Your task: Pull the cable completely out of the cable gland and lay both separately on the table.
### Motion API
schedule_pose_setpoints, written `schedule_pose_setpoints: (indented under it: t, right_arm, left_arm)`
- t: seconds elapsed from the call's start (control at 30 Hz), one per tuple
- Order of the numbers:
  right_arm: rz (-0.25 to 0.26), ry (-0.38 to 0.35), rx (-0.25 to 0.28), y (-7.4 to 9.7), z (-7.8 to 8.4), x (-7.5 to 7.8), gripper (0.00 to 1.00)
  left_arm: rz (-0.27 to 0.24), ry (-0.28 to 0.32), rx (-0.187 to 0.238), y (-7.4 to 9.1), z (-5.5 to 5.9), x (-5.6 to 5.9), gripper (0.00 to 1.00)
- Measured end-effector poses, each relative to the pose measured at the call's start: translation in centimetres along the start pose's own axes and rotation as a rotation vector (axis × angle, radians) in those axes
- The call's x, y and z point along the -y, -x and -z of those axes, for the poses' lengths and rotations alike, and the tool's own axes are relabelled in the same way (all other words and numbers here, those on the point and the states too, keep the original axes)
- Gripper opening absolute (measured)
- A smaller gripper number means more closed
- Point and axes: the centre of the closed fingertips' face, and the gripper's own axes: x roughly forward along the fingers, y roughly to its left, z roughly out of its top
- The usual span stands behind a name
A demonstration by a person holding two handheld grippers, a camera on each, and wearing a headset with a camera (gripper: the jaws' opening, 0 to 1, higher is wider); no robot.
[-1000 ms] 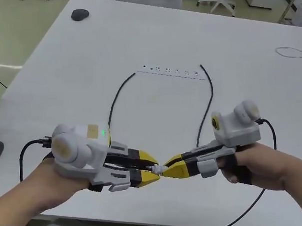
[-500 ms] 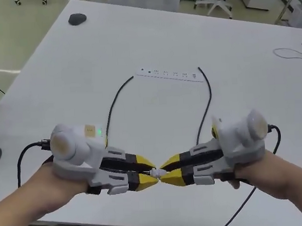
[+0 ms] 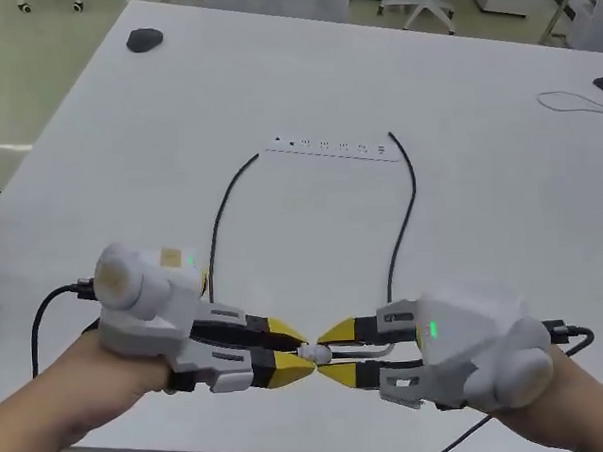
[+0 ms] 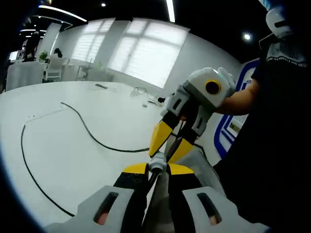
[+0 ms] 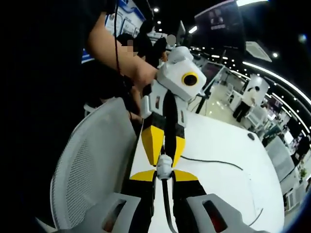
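A small white cable gland [image 3: 312,355] hangs above the table's near edge between two yellow-tipped grippers that meet tip to tip. My left gripper [image 3: 295,354] comes in from the left and is shut on the gland [image 4: 156,161]. My right gripper [image 3: 332,353] faces it from the right. In the right gripper view a thin black cable [image 5: 167,201] runs from the gland [image 5: 164,164] back between the jaws of the right gripper [image 5: 164,175], which is shut on it. The left gripper [image 5: 164,158] reaches down onto the gland from above in that view.
A white power strip [image 3: 328,147] lies mid-table with black cables [image 3: 216,225] curving toward me on both sides. A dark mouse [image 3: 144,39] sits at the far left corner, and a thin wire [image 3: 566,102] at the far right. A grey mesh chair [image 5: 92,160] stands under the grippers.
The right gripper has rolled over and dropped lower, so its body now sits at the bottom right. Both grippers stay tip to tip on the gland. The head view has shifted.
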Motion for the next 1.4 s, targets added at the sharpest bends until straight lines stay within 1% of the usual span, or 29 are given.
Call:
schedule_pose_setpoints:
  t: [0.07, 0.13, 0.2, 0.27, 0.33, 0.4, 0.43, 0.47, 0.53, 0.6, 0.63, 0.67, 0.7, 0.73, 0.77, 0.8, 0.83, 0.87, 0.9, 0.93, 1.0, 1.07, 1.1, 1.13, 1.17, 1.2, 1.23, 1.33, 1.4]
  right_arm:
    - [0.006, -0.002, 0.003, 0.1, 0.0, 0.2, 0.07]
    - [0.009, -0.046, 0.003, -0.1, 0.1, 0.4, 0.08]
    - [0.001, -0.058, 0.004, -0.3, 0.3, 0.2, 0.08]
    - [0.0, -0.096, 0.013, -0.4, 0.4, 0.3, 0.08]
    - [0.002, -0.1, 0.02, -0.3, 0.2, 0.3, 0.08]
    - [-0.015, -0.169, 0.028, -0.4, 0.2, 0.1, 0.08]
    - [-0.01, -0.182, 0.01, -0.4, 0.5, 0.2, 0.08]
    - [-0.008, -0.174, 0.014, -0.5, 0.5, 0.3, 0.08]
    - [-0.014, -0.201, 0.025, -0.5, 0.4, 0.1, 0.09]
    - [-0.028, -0.279, 0.06, -0.5, -0.1, 0.1, 0.11]
    - [-0.033, -0.291, 0.063, -0.5, -0.1, 0.0, 0.13]
    - [-0.051, -0.366, 0.061, -0.5, -0.1, -0.1, 0.19]
    - [-0.046, -0.393, 0.06, -0.4, 0.1, 0.2, 0.23]
    - [-0.047, -0.377, 0.068, -0.3, 0.1, 0.4, 0.23]
    - [-0.069, -0.413, 0.08, -0.2, 0.1, 0.2, 0.2]
    - [-0.075, -0.449, 0.085, -0.1, 0.1, 0.3, 0.19]
    - [-0.08, -0.484, 0.087, 0.0, 0.3, 0.4, 0.19]
    - [-0.105, -0.542, 0.102, 0.1, 0.3, 0.5, 0.2]
    - [-0.111, -0.564, 0.12, 0.3, 0.3, 0.7, 0.2]
    - [-0.136, -0.597, 0.151, 0.5, 0.0, 0.9, 0.19]
    - [-0.171, -0.67, 0.192, 0.8, 0.0, 1.3, 0.18]
    - [-0.237, -0.746, 0.225, 1.0, -0.3, 1.0, 0.21]
    - [-0.244, -0.75, 0.234, 0.9, 0.0, 1.3, 0.21]
    - [-0.262, -0.772, 0.238, 0.9, 0.1, 1.2, 0.2]
    - [-0.298, -0.814, 0.241, 0.8, 0.2, 1.0, 0.2]
    - [-0.307, -0.82, 0.25, 0.7, 0.3, 1.0, 0.21]
    - [-0.331, -0.837, 0.253, 0.6, 0.3, 0.8, 0.21]
    - [-0.354, -0.837, 0.261, 0.3, 0.2, 0.7, 0.18]
    - [-0.377, -0.868, 0.284, 0.2, -0.1, 0.8, 0.18]
  left_arm:
    - [0.003, 0.007, 0.007, 0.0, -0.1, 0.0, 0.14]
    - [0.0, 0.01, 0.003, 0.0, 0.0, 0.0, 0.14]
    - [0.0, 0.001, -0.009, 0.0, 0.3, 0.0, 0.14]
    - [-0.002, -0.002, -0.012, 0.0, 0.4, -0.1, 0.14]
    - [-0.002, -0.007, -0.008, 0.1, 0.3, 0.0, 0.14]
    - [0.002, -0.007, -0.011, 0.2, 0.4, 0.1, 0.14]
    - [0.001, -0.008, -0.012, 0.2, 0.4, 0.1, 0.15]
    - [-0.002, -0.012, -0.009, 0.2, 0.4, 0.1, 0.15]
    - [0.0, -0.016, -0.008, 0.3, 0.4, 0.2, 0.15]
    - [-0.003, -0.024, -0.008, 0.3, 0.4, 0.1, 0.15]
    - [-0.003, -0.027, -0.008, 0.3, 0.5, 0.1, 0.15]
    - [-0.005, -0.036, -0.01, 0.4, 0.5, 0.1, 0.15]
    - [-0.006, -0.051, -0.009, 0.4, 0.5, 0.0, 0.15]
    - [-0.006, -0.059, -0.008, 0.5, 0.4, 0.1, 0.15]
    - [-0.007, -0.073, -0.005, 0.5, 0.3, 0.1, 0.15]
    - [-0.007, -0.08, -0.003, 0.6, 0.2, 0.1, 0.15]
    - [-0.005, -0.094, 0.0, 0.6, 0.1, 0.2, 0.15]
    - [-0.003, -0.109, 0.0, 0.6, 0.1, 0.3, 0.15]
    - [-0.002, -0.133, -0.005, 0.7, 0.1, 0.3, 0.15]
    - [0.0, -0.141, -0.008, 0.7, 0.1, 0.3, 0.15]
    - [0.005, -0.155, -0.01, 0.7, 0.1, 0.4, 0.15]
    - [0.007, -0.174, -0.01, 0.7, 0.0, 0.4, 0.15]
    - [0.005, -0.186, -0.008, 0.7, 0.0, 0.4, 0.15]
    - [0.003, -0.197, -0.006, 0.7, -0.1, 0.4, 0.15]
    - [0.003, -0.199, -0.005, 0.7, -0.1, 0.4, 0.15]
    - [0.004, -0.203, -0.003, 0.6, -0.2, 0.4, 0.15]
    - [0.004, -0.205, -0.001, 0.6, -0.3, 0.5, 0.15]
    - [0.013, -0.207, -0.003, 0.5, -0.2, 0.7, 0.15]
    - [0.013, -0.205, -0.004, 0.5, -0.2, 0.7, 0.15]
